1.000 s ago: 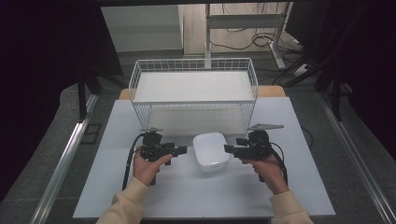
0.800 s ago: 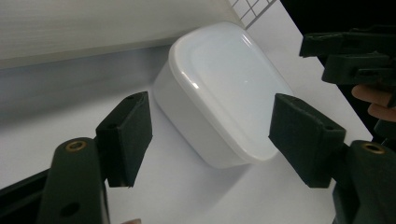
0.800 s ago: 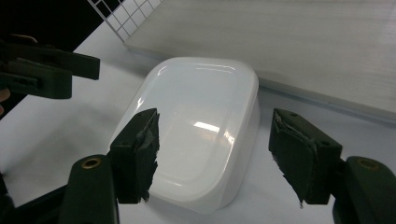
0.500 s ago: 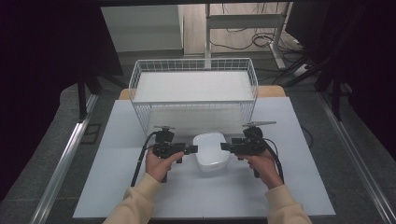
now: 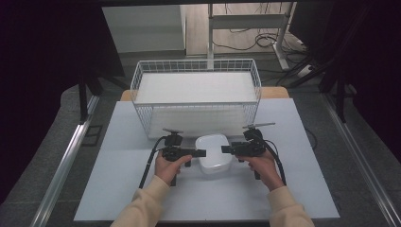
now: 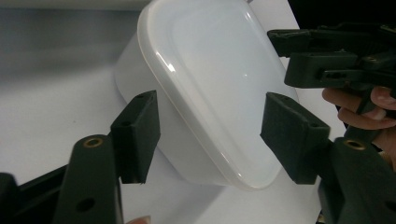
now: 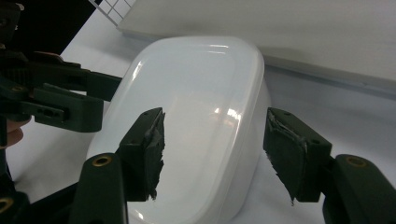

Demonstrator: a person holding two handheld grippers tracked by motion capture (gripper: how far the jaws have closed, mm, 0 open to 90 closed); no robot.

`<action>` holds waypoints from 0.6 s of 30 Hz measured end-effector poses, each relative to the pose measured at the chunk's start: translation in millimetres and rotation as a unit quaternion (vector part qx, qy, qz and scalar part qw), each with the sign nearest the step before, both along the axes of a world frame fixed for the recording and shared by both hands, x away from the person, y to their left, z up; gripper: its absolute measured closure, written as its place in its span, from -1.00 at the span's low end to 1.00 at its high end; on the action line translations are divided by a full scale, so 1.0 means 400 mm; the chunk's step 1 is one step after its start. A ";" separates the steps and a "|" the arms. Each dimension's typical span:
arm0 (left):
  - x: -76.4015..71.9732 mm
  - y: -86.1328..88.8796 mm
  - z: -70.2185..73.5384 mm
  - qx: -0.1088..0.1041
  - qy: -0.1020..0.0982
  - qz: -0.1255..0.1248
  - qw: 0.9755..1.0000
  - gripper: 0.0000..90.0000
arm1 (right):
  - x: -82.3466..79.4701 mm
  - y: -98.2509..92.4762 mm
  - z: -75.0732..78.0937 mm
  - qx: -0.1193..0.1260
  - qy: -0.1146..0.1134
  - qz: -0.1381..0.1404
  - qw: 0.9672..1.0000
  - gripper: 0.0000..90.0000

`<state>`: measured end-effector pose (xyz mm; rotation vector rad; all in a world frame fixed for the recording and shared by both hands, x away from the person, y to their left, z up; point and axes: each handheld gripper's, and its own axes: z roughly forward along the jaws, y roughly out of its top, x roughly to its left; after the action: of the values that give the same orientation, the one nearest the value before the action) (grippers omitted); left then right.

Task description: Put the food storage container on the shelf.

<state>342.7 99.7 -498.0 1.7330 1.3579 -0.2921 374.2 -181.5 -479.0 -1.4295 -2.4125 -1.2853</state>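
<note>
A white lidded container (image 5: 213,152) rests on the white surface (image 5: 142,198), just in front of the wire basket (image 5: 196,94). The left claw (image 5: 202,152) and right claw (image 5: 224,149) flank it at opposite ends, both spread open and gripping nothing. A sound two-sided grasp probably calls for each claw to straddle the container's rim squarely and close evenly, since the glossy lid (image 7: 196,107) looks slippery. Contact between the pads and the container cannot be confirmed; its contents are hidden.

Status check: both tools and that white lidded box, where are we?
Left tool open at box's left end. Right tool open at its right end. White box lidded, on table, before wire basket. Nothing between.
</note>
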 end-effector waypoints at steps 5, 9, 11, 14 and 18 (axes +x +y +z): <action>0.002 -0.006 -0.003 -0.004 0.009 0.003 1.000 -0.07 | 0.007 0.006 -0.012 0.005 0.018 -0.003 1.000 -0.03; 0.002 -0.007 -0.004 0.004 0.012 0.013 1.000 0.17 | 0.005 0.003 -0.011 -0.001 0.024 -0.006 1.000 0.16; 0.001 -0.006 -0.004 0.002 0.012 0.013 1.000 0.24 | 0.003 -0.003 -0.008 -0.001 0.032 -0.009 0.999 0.21; -0.003 -0.005 -0.001 0.003 0.005 0.011 1.000 0.28 | 0.000 -0.011 -0.006 0.005 0.037 -0.011 0.999 0.29; -0.012 0.002 0.003 -0.006 0.003 0.011 1.000 0.40 | -0.010 -0.024 0.003 0.012 0.044 -0.014 0.999 0.41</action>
<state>337.8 100.6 -496.7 1.7062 1.3766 -0.2933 370.1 -191.1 -478.0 -1.4853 -2.3224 -1.2248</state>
